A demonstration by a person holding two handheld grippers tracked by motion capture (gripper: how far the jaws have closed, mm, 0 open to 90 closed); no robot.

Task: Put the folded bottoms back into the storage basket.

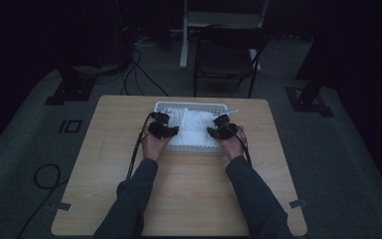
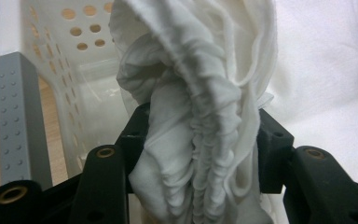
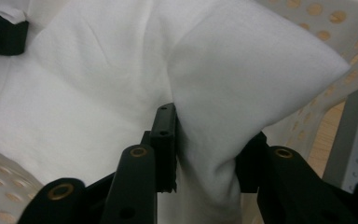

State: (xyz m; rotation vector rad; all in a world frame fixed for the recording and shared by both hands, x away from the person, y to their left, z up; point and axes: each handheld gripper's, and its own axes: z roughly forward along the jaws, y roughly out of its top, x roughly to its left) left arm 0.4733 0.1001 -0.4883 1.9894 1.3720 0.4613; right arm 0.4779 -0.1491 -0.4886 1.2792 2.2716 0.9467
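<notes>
The cloth (image 2: 200, 121) is showing plain white throughout, with no print, its bunched folds shading to soft grey. The basket (image 2: 74, 93) holding it is looking white too, its walls patterned with rows of round holes (pale tan is showing through them), and a grey corner post (image 2: 16, 116) dotted with tiny dimples is standing at its edge. The left claw (image 2: 200, 140) is showing matte black with brass-coloured rings in its screw holes; the right claw (image 3: 205, 149) is wearing the same black and brass. The table (image 1: 179, 199) is displaying a light wood grain. The person's sleeves (image 1: 258, 199) are appearing dark grey in the high view, and the floor (image 1: 25, 149) around is reading dull grey-green.
</notes>
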